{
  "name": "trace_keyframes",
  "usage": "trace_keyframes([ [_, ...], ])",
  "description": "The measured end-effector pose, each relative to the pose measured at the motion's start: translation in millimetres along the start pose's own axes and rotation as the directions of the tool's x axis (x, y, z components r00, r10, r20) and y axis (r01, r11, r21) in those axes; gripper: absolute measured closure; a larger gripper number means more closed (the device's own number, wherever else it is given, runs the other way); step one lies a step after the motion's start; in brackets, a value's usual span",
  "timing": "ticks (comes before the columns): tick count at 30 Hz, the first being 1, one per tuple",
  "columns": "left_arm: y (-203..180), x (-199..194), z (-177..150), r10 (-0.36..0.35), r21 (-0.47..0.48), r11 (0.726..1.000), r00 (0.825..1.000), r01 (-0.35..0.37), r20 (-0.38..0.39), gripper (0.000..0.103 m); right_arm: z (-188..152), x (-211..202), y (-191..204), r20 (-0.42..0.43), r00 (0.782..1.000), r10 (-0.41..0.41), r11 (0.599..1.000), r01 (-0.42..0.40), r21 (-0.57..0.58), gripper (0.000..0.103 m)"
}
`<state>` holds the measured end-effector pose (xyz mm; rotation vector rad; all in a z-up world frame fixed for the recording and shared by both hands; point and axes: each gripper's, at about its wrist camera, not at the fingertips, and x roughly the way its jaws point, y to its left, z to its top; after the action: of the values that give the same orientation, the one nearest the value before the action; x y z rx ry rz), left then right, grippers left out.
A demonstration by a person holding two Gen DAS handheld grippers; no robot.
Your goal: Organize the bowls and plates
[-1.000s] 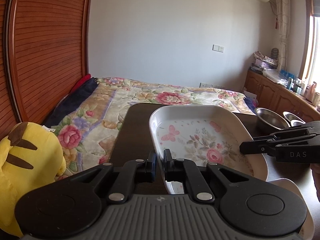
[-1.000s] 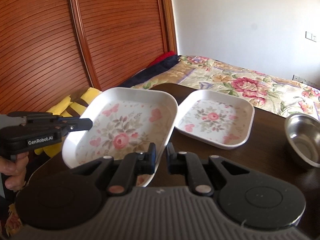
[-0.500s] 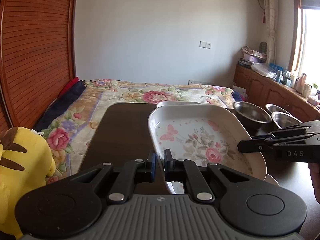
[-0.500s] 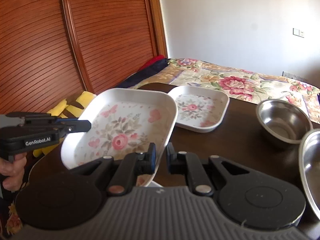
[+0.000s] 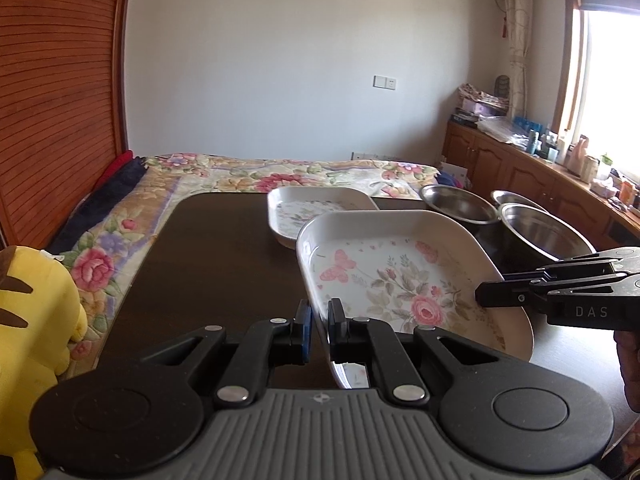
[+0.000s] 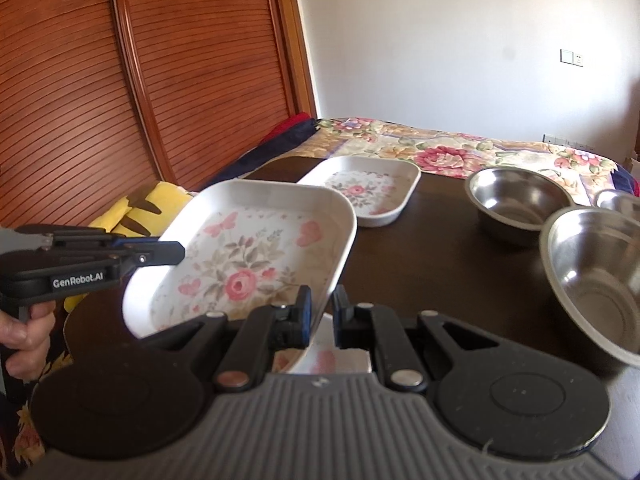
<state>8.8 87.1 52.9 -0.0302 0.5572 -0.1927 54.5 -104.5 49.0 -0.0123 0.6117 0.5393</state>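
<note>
From the left wrist view, the left gripper (image 5: 319,320) pinches the near left rim of a large floral plate (image 5: 400,280), a white squarish dish with a pink rose and butterflies, held raised and tilted above the dark table (image 5: 208,256). Its two fingers stand on either side of the rim with only the rim's thickness between them. Beyond it a second floral plate (image 5: 316,212) rests flat on the table, partly hidden by the held plate's far edge. To the right stand steel bowls: a far bowl (image 5: 456,202), a nearer large bowl (image 5: 544,232), and the edge of a third bowl (image 5: 516,196) behind it. The right gripper (image 5: 486,296) reaches in from the right, its tips at the plate's right rim. A yellow plush toy (image 5: 36,320) sits at the left, beside a bed (image 5: 280,176) with a floral cover. From the right wrist view, the right gripper (image 6: 322,312) clamps the plate's (image 6: 248,264) near right rim, one finger inside the rim and one outside. The left gripper (image 6: 176,252) comes in from the left, gripped by a hand (image 6: 24,332), its tips pressed together on the opposite rim. The second floral plate (image 6: 368,188) lies farther back on the table (image 6: 432,264), and the steel bowls (image 6: 516,200) sit at the right, well apart from it.
</note>
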Motion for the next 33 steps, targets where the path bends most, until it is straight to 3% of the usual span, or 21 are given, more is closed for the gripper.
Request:
trace_keyframes([
  [12, -15, -4, -14, -0.042, 0.007, 0.999, 0.999, 0.042, -0.025, 0.094, -21, -15, -1, -0.019, 0.999, -0.029, 0.999, 0.029, 0.015, 0.090],
  [33, -14, 2, -30, -0.050, 0.000, 0.999, 0.996, 0.050, -0.073, 0.094, -36, -18, 6, -0.055, 0.998, -0.027, 1.000, 0.027, 0.003, 0.090],
])
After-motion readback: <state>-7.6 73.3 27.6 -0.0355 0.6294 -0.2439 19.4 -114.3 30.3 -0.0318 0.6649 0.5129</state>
